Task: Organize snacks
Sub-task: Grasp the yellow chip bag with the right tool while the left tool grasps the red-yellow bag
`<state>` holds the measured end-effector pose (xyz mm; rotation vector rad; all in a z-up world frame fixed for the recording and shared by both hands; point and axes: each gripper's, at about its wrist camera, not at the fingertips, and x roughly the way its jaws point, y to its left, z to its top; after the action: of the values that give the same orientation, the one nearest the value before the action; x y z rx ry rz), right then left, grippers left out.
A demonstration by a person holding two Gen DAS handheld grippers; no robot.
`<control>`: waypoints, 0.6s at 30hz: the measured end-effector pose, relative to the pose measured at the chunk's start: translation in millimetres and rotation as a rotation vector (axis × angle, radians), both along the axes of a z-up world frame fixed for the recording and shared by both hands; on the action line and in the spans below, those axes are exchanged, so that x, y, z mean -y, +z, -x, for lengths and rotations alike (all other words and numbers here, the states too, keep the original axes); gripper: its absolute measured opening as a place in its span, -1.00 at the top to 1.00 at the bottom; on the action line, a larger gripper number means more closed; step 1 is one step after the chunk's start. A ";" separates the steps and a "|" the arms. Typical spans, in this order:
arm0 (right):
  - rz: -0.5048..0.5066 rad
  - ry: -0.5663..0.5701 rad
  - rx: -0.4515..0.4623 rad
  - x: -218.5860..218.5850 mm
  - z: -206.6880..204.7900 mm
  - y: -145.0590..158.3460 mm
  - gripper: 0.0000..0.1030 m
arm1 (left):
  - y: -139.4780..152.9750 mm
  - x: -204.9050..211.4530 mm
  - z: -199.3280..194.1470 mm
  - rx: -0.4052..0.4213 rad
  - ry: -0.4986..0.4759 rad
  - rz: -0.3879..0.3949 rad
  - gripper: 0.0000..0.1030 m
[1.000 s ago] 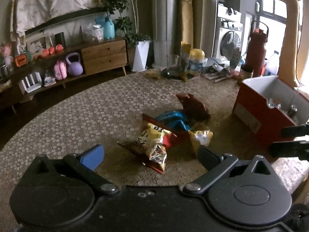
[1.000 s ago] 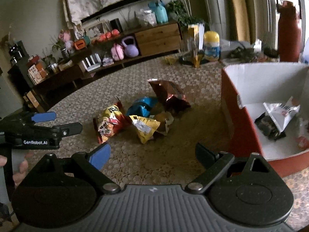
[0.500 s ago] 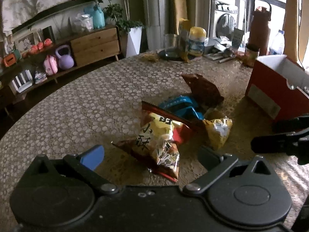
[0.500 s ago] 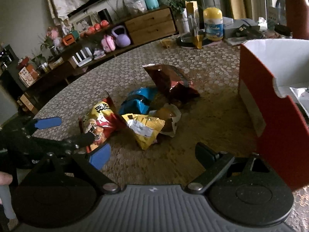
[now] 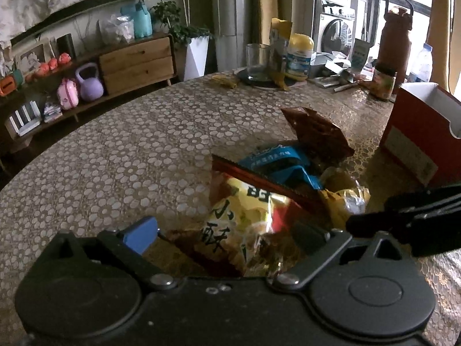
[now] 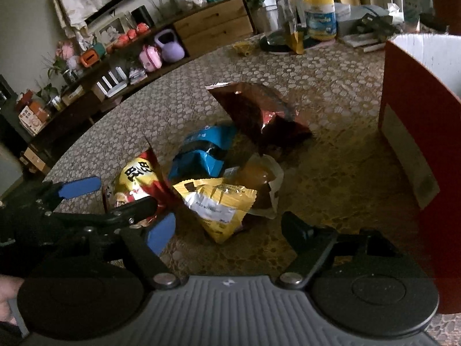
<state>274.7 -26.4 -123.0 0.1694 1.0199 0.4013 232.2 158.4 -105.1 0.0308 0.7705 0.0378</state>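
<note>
A pile of snack bags lies on the patterned table (image 5: 129,155): a yellow-and-red bag (image 5: 247,216), a blue bag (image 5: 276,164), a dark brown bag (image 5: 317,135) and a small yellow bag (image 6: 216,207). My left gripper (image 5: 227,230) is open with its fingers either side of the yellow-and-red bag's near end. My right gripper (image 6: 230,227) is open just before the small yellow bag. The red box (image 6: 417,121) stands at the right. The left gripper also shows in the right wrist view (image 6: 112,196).
At the table's far side stand a glass (image 5: 256,63), a yellow-lidded jar (image 5: 299,57), a dark red bottle (image 5: 394,34) and papers. A wooden sideboard (image 5: 135,60) with small items lines the wall beyond.
Both grippers have moved forward and down toward the snack pile. The left gripper now straddles the yellow-and-red bag; the right one has closed in on the small yellow bag.
</note>
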 end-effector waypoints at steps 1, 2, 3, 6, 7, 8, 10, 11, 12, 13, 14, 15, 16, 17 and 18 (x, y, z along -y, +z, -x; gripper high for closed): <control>-0.006 -0.001 -0.002 -1.0 -1.2 -0.9 -0.52 | -0.4 -0.1 -1.9 0.001 -0.001 0.002 -0.90; -0.012 0.000 -0.005 -2.1 -2.5 -1.8 -0.47 | -0.9 -0.5 -3.0 0.000 -0.003 0.008 -0.86; -0.014 0.002 -0.009 -3.2 -3.8 -2.4 -0.41 | -1.4 -0.9 -4.0 0.000 -0.003 0.011 -0.85; -0.010 0.000 -0.011 -6.9 -6.3 -3.5 -0.40 | -1.9 -1.2 -4.9 0.004 -0.006 0.006 -0.80; -0.005 -0.004 -0.009 -7.7 -6.5 -3.9 -0.33 | -2.0 -1.1 -5.0 0.006 -0.007 0.003 -0.78; -0.005 -0.006 -0.007 -8.1 -6.7 -4.1 -0.28 | -2.1 -1.0 -4.8 0.008 -0.007 0.002 -0.76; -0.006 -0.006 -0.011 -8.3 -7.6 -4.9 -0.08 | -1.8 -0.8 -3.3 0.016 -0.014 0.004 -0.66; -0.007 -0.007 -0.011 -8.0 -7.5 -5.2 -0.04 | -1.1 -0.1 -2.0 0.023 -0.020 0.001 -0.42; -0.005 -0.007 -0.008 -8.4 -7.3 -5.1 0.05 | -0.7 0.0 -1.2 0.022 -0.038 0.018 -0.20; -0.002 -0.004 -0.006 -8.6 -6.7 -5.1 0.11 | -0.4 -0.7 -1.1 0.014 -0.047 0.045 -0.07; -0.001 -0.002 -0.004 -8.6 -6.0 -4.8 0.16 | 0.0 -0.9 -0.4 0.015 -0.037 0.051 -0.07; 0.002 0.002 -0.001 -9.0 -5.0 -4.5 0.20 | 0.0 -0.8 0.2 0.014 -0.035 0.052 -0.06; 0.009 0.003 0.002 -9.5 -3.8 -4.0 0.21 | 0.2 -0.2 1.0 0.017 -0.038 0.049 -0.03; 0.015 0.006 0.005 -10.1 -2.8 -3.6 0.23 | 0.3 -0.2 1.4 0.018 -0.036 0.049 -0.01; 0.018 0.011 0.008 -10.3 -1.7 -3.0 0.25 | 0.7 -0.6 1.9 0.018 -0.031 0.053 0.00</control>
<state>276.5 -16.1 -126.0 0.1456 1.0165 0.4021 230.3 159.0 -104.5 -0.0077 0.7524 -0.0111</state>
